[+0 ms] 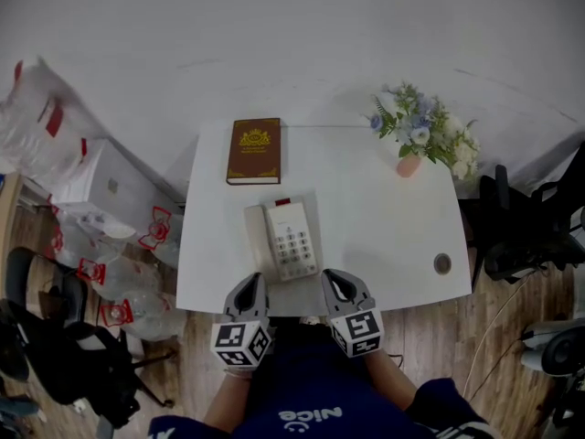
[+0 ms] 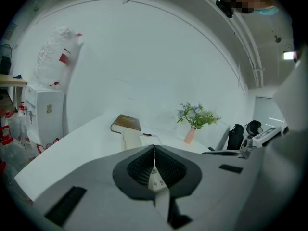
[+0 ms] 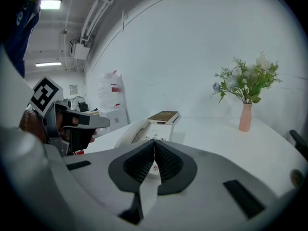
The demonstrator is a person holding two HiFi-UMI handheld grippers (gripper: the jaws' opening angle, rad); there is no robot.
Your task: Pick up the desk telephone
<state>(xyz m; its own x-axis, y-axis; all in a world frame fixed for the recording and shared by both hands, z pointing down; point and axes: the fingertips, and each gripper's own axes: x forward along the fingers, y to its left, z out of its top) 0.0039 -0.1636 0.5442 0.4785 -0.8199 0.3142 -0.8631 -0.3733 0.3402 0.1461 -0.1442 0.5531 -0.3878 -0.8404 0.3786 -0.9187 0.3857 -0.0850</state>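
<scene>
Risk: my left tongs (image 1: 249, 282) and right tongs (image 1: 337, 277) are pressed together, empty, near the white plastic desk telephone (image 1: 291, 238); unopened, they'd shove it farther away.

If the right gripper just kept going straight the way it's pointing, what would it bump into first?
Most likely the desk telephone, which lies on the white table just beyond the shut right gripper, almost dead ahead. Depth is unclear, so it might only clip the phone's near end.
</scene>
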